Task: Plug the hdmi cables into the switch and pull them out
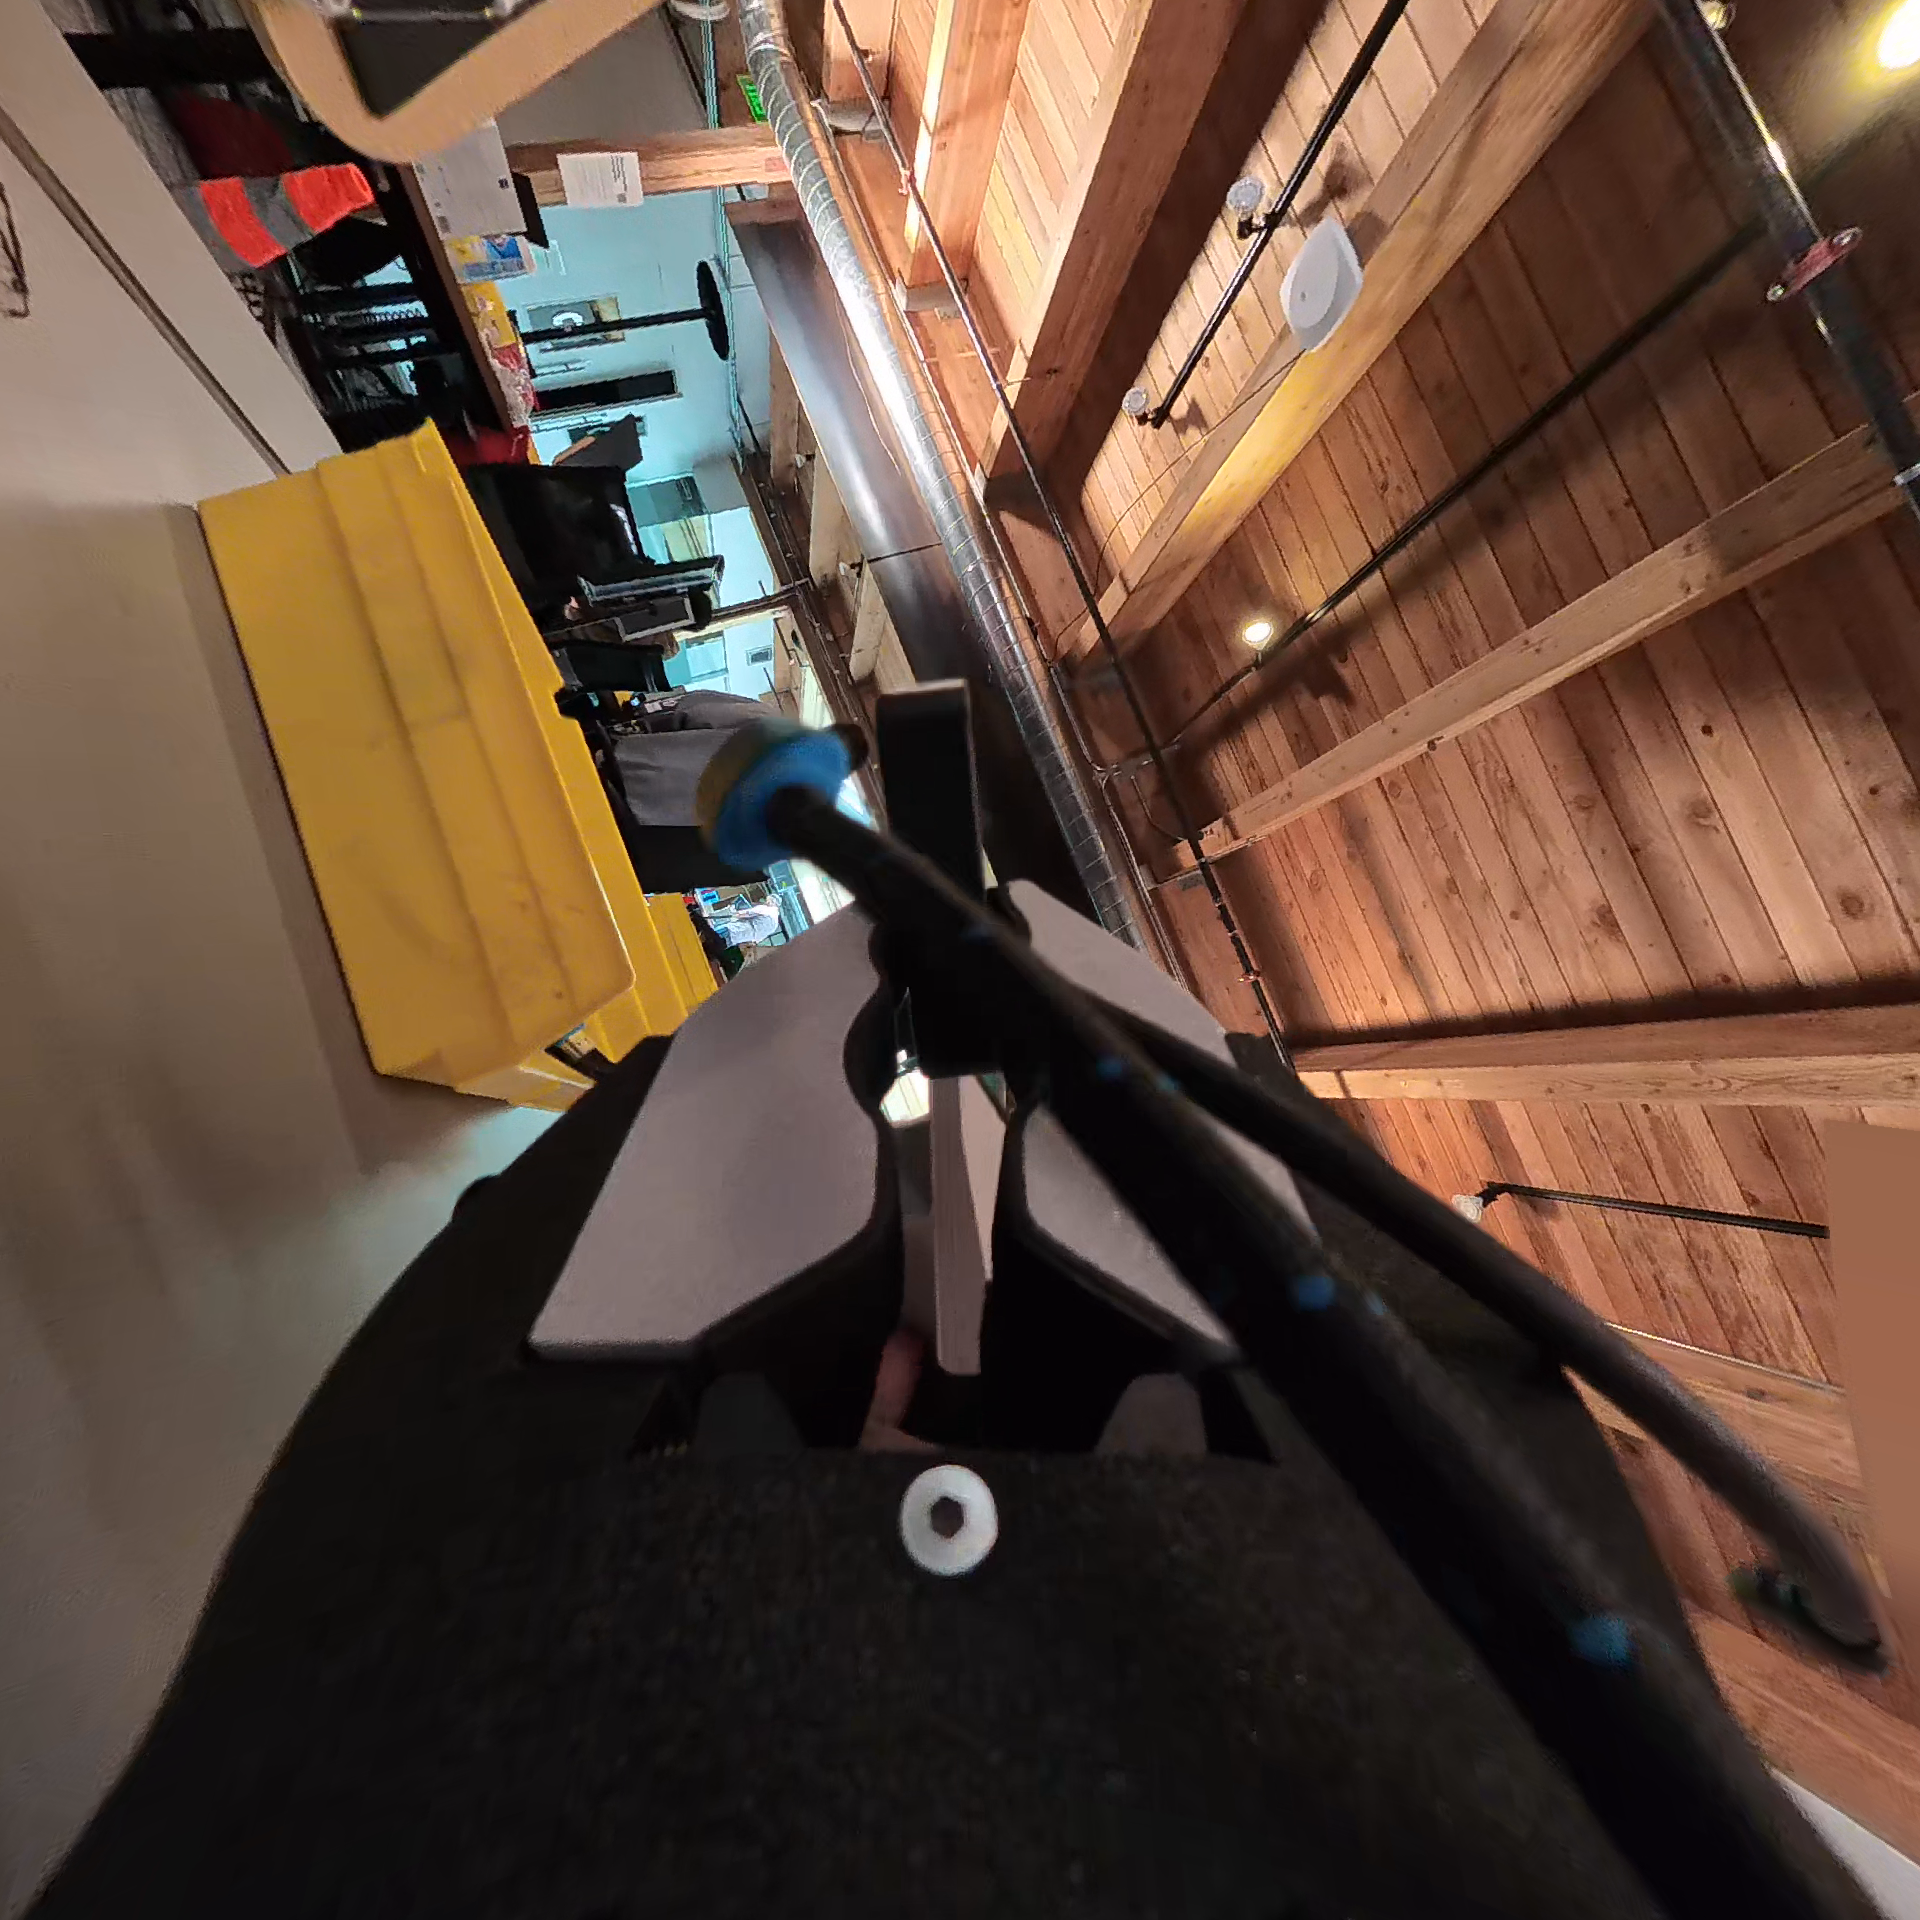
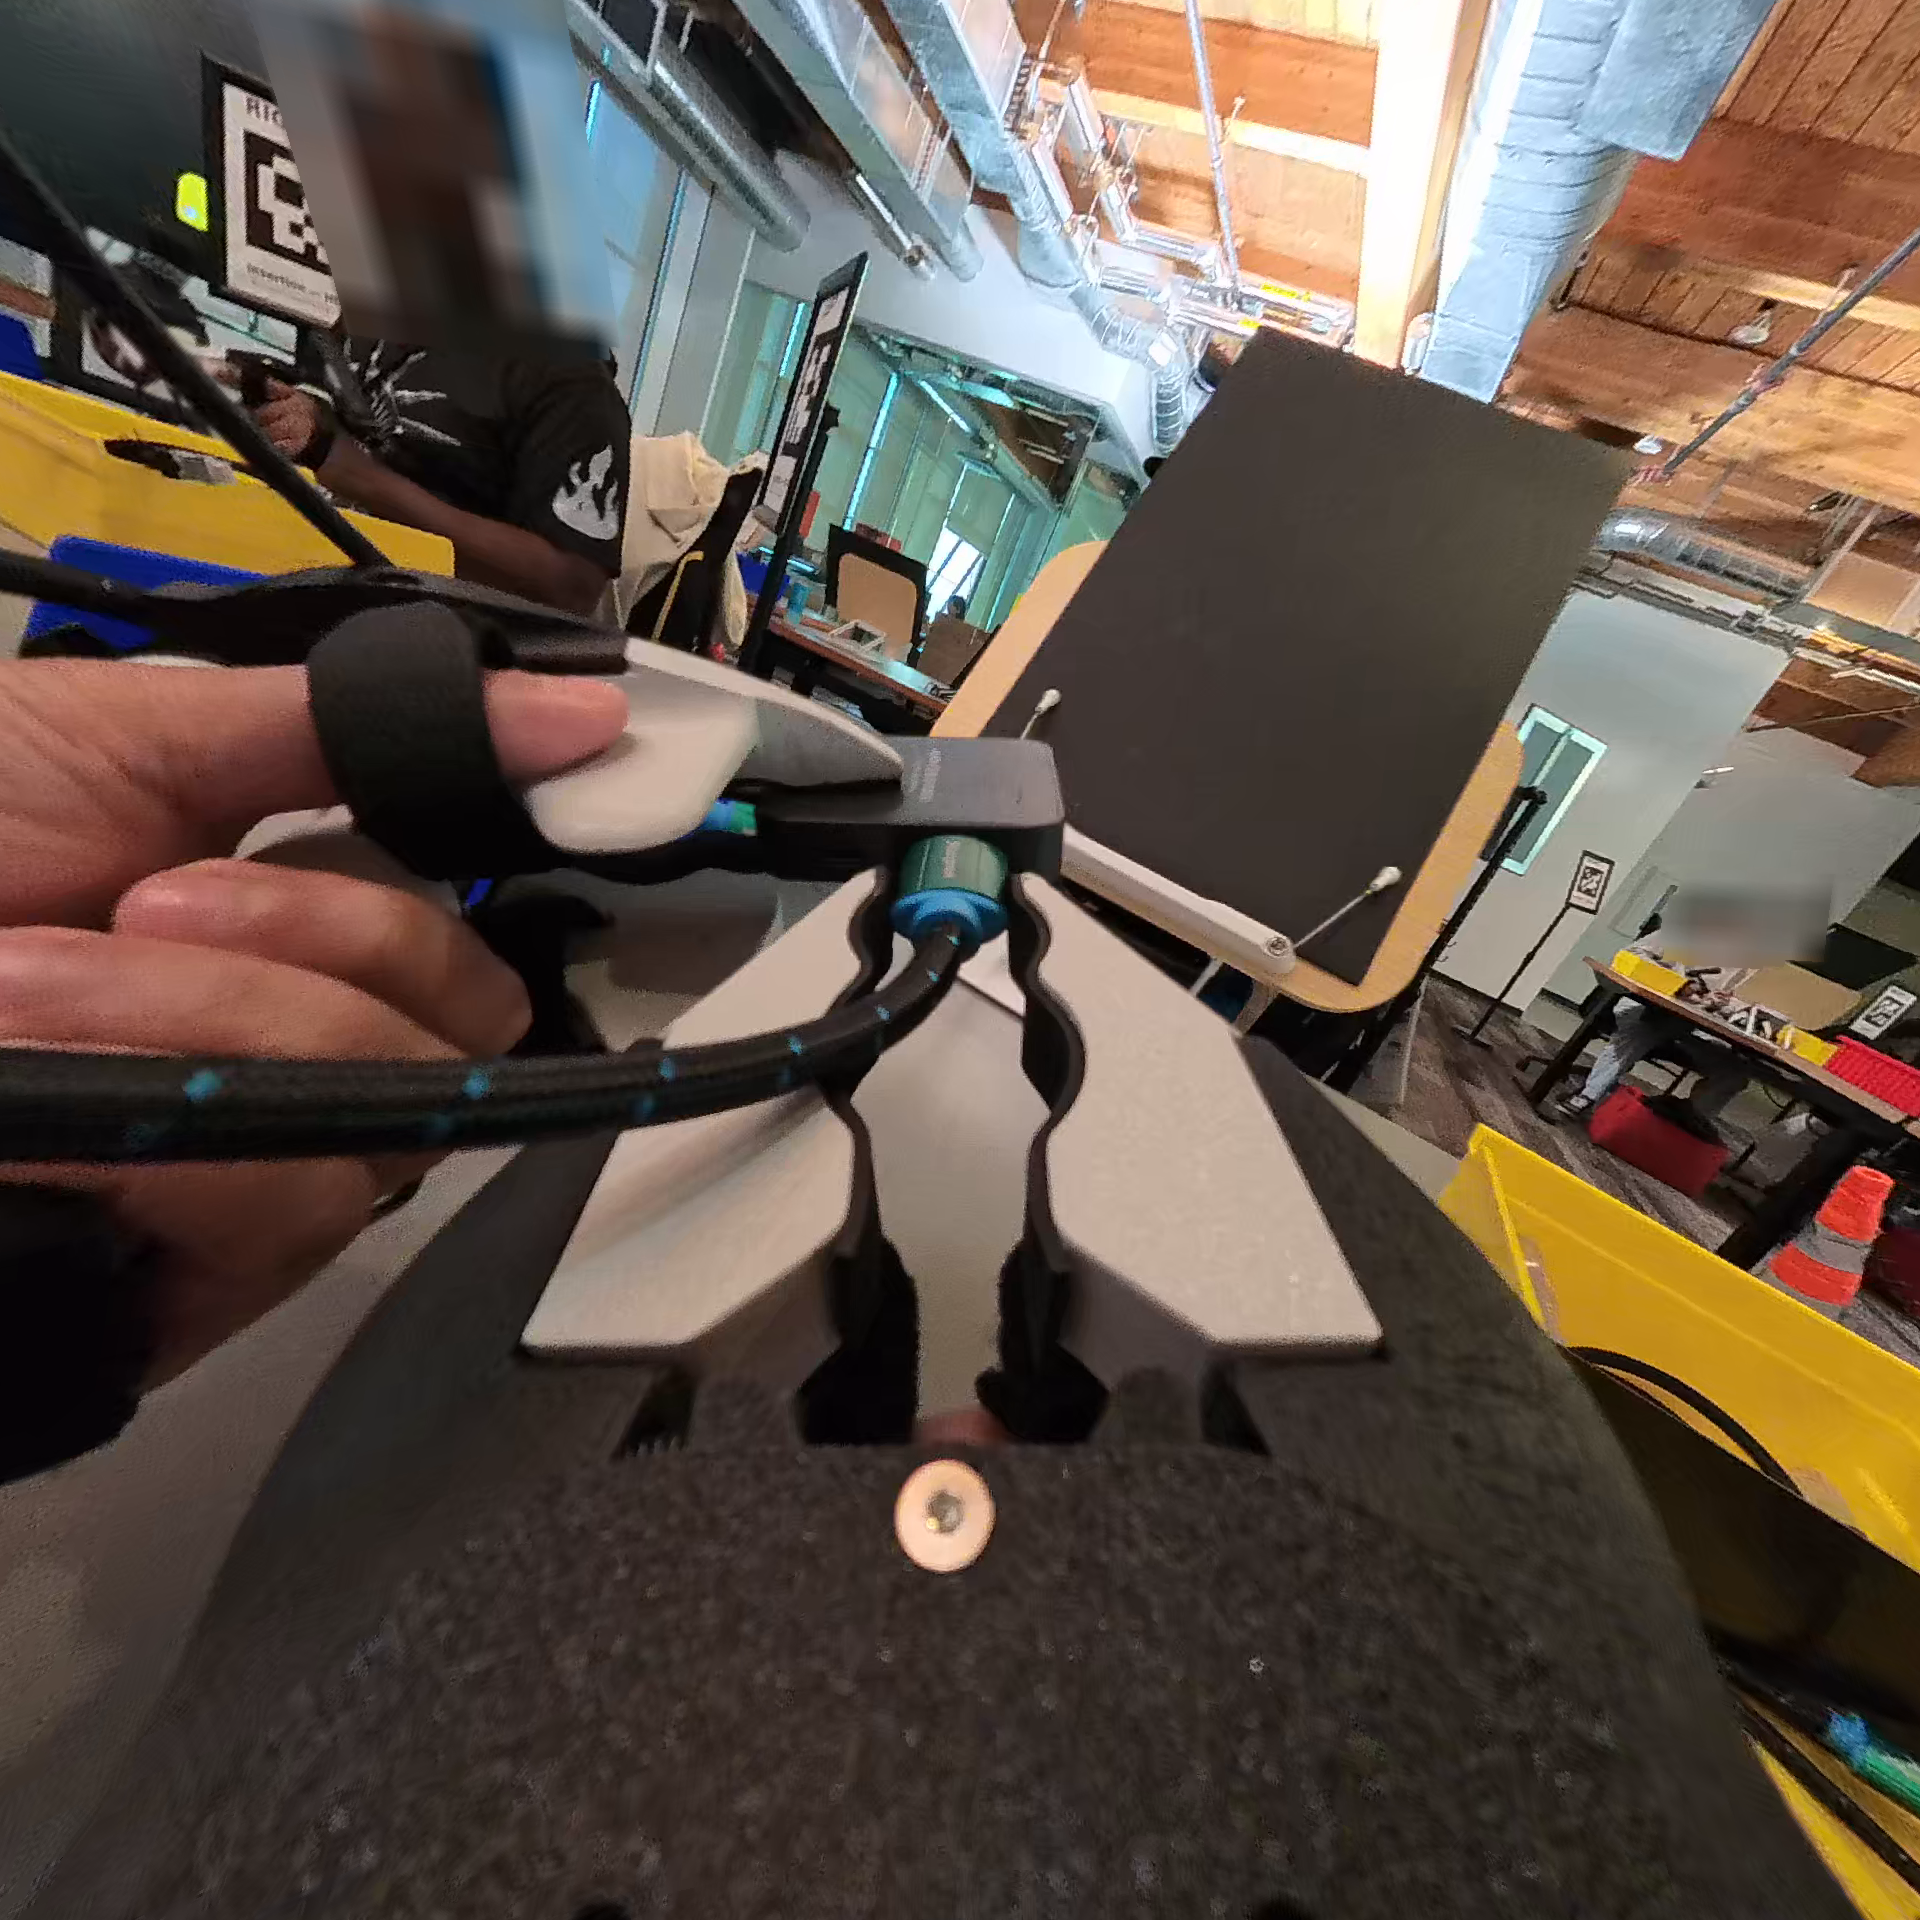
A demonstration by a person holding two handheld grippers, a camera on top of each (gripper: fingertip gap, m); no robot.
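Braided black cable (image 2: 436,1091) crosses nearest the lens, running between the right gripper (image 2: 948,904) jaws, which pinch its green-and-blue plug (image 2: 948,878); that rigid barrel looks the best hold, the cable being limp. Its long axis points straight ahead into the small black switch (image 2: 971,795), touching just beyond the tips. Left gripper (image 1: 925,997) jaws clamp the switch's edge (image 1: 925,769) from the side, a second plug (image 1: 774,795) beside them.

Left gripper (image 1: 925,997) with grey flat fingers (image 1: 748,1164) clamps a small black box-shaped switch (image 1: 927,800), held on edge. Black braided cable with blue flecks (image 1: 1299,1174) crosses over the right finger; its blue-collared plug (image 1: 764,800) sits beside the switch. Yellow plastic bins (image 1: 416,748) left, on the pale counter (image 1: 94,831).
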